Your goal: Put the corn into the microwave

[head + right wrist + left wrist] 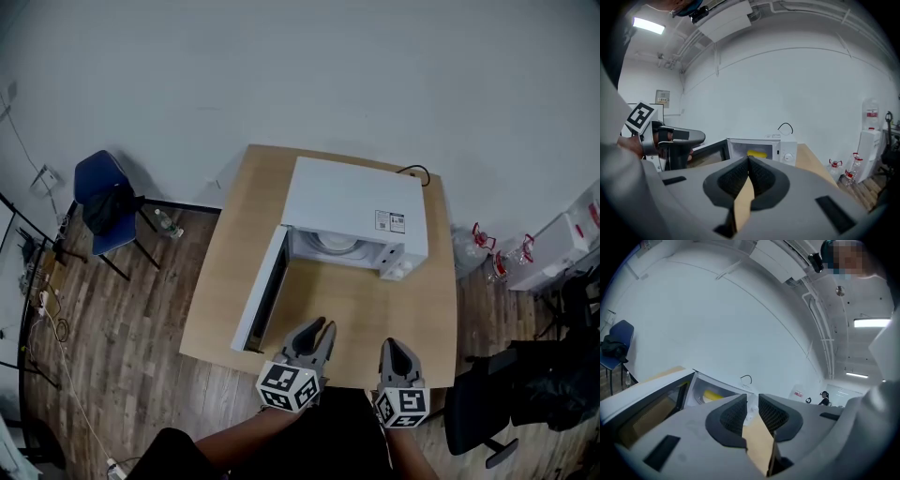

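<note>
At the bottom centre of the head view I have my left gripper (321, 328), jaws slightly apart and empty, and my right gripper (390, 345), jaws closed on nothing. Beyond them, mid-frame on the table (239, 234), the microwave (352, 202) stands with its door (265, 291) open. The corn (757, 153) lies inside it.

The microwave (356, 211) is white, and its open door (262, 291) has a dark window. The corn (757, 153) inside is yellow. The table (244, 281) is light brown wood. The left gripper (319, 328) and the right gripper (392, 345) are grey. Their pads (733, 178) are darker grey with a tiny criss-cross pattern. Each gripper has a white cube (286, 384) with black square marks. A black cord (417, 172) curls at the table's far right corner. The chair (98, 187) is blue. The floor (141, 319) is brown planks, and the wall (300, 66) is white.
</note>
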{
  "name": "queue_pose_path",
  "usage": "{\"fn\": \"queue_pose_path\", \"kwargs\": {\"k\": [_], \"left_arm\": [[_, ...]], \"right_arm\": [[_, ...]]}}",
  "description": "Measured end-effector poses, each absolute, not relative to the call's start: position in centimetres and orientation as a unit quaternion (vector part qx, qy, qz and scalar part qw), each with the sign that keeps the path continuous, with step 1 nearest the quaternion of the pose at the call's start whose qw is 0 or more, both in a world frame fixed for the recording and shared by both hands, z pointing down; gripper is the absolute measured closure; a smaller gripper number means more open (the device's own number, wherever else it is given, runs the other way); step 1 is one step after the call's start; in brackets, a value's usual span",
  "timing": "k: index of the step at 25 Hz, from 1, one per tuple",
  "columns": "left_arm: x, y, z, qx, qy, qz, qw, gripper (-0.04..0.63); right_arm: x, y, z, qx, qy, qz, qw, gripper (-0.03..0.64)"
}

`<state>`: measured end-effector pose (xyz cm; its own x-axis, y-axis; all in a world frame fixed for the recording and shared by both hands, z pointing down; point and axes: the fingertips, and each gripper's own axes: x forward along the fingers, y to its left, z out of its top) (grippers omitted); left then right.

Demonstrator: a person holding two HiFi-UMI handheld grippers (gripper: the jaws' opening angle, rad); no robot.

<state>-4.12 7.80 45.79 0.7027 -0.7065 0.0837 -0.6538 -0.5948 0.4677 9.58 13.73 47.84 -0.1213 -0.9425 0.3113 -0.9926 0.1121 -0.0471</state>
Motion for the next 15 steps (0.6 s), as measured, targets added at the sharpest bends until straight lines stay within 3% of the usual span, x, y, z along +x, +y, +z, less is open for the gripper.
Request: {"fn": "queue_pose_path", "kwargs": {"k": [3,15], "left_arm": [[-4.6,10.2,44.0,0.901,-0.362,-0.071,0.230,0.554],[-4.9,15.3,42.9,0.912,-0.369,-0.031,0.176,0.574]], "right_arm": [[8.6,15.3,46.5,0.661,-0.736,0.117,0.091,0.557],[7.9,18.8,42.9,0.656,-0.745,0.081,0.086,0.557]]}}
